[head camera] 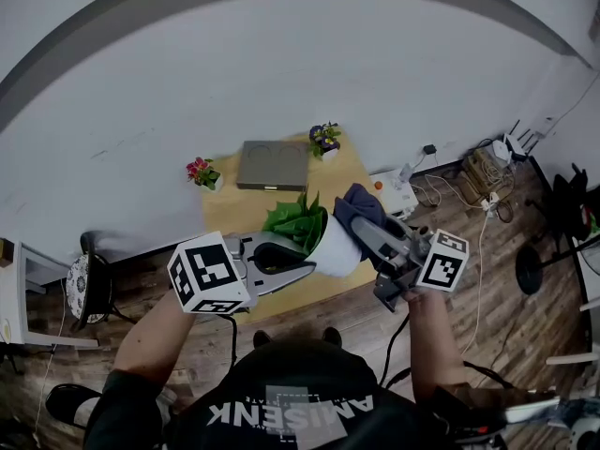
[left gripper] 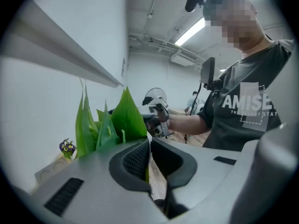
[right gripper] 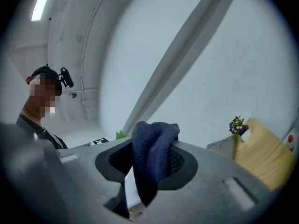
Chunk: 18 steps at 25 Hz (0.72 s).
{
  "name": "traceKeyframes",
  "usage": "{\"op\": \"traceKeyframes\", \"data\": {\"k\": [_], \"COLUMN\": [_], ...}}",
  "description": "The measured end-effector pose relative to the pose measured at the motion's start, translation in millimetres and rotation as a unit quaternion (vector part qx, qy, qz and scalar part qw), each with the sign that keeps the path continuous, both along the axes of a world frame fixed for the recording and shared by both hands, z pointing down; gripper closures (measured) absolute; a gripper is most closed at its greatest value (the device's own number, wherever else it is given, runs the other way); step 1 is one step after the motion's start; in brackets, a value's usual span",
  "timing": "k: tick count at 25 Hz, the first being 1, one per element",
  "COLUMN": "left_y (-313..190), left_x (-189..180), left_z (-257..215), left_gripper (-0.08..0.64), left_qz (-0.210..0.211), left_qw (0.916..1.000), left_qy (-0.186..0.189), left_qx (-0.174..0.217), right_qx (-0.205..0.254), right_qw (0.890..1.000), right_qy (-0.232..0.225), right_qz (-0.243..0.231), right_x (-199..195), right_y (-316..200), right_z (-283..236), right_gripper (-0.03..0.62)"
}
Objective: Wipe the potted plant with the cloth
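Wooden flooring (head camera: 487, 289) and a white wall (head camera: 281, 73) are shown around a low yellow desk (head camera: 225, 216). On the desk, a grey pad (head camera: 272, 164) is laid flat near the wall. A pink flower pot (head camera: 202, 173) is placed to its left and a purple flower pot (head camera: 324, 140) at its right corner.

The potted plant (head camera: 302, 221) is located over the near edge of the desk, between the two claws. Its white pot (head camera: 335, 248) is tilted, with the green leaves (left gripper: 126, 120) directed towards the wall and to the left. Whether the pot rests on the desk cannot be determined.

The left claw (left gripper: 149, 157) is closed, and a thin green leaf (left gripper: 147, 173) is pinched between its jaws. The remaining leaves are seen just beyond its left jaw.

The right claw (right gripper: 152, 169) is closed on the dark blue cloth (right gripper: 154, 148), which is bunched between the jaws and protrudes above them. In the head view, the cloth is positioned at the upper right of the pot, touching it or just beside it. A marker cube (head camera: 208, 275) is carried on each claw.
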<state>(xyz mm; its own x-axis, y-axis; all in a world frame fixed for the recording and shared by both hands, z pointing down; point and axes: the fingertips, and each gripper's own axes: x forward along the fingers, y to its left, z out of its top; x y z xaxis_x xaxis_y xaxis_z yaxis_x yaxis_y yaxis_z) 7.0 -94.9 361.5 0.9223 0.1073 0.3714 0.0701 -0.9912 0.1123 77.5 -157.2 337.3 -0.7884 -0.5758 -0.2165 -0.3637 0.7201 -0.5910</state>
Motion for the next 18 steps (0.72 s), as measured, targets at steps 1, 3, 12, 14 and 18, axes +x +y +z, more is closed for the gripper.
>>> {"op": "traceKeyframes", "data": {"k": [1,3,12,14,18], "left_y": [-3,-8,-30,-35,-51], "left_x": [2,4,7,6,3], "left_z": [1,2,9,11,20], "left_gripper": [0.541,0.541,0.543,0.543,0.544], "left_qz": [-0.01,-0.021,-0.089,-0.106,-0.141], "left_qw": [0.9999,0.9995,0.9908,0.9878,0.9794], "left_qy": [-0.002,-0.004,-0.018,-0.022,-0.028], "left_qx": [-0.007,-0.023,-0.1,-0.113,-0.141], "right_qx": [0.004,0.012,0.054,0.064,0.078], "right_qw": [1.0,0.999,0.993,0.99,0.984], "right_qy": [0.007,0.023,0.097,0.118,0.16], "right_qz": [0.007,0.02,0.044,0.041,0.032], "right_x": [0,1,-15,-21,-35], "right_y": [0,1,7,9,12], "right_z": [-1,-1,4,6,14], "right_gripper": [0.468,0.468,0.468,0.468,0.468]}}
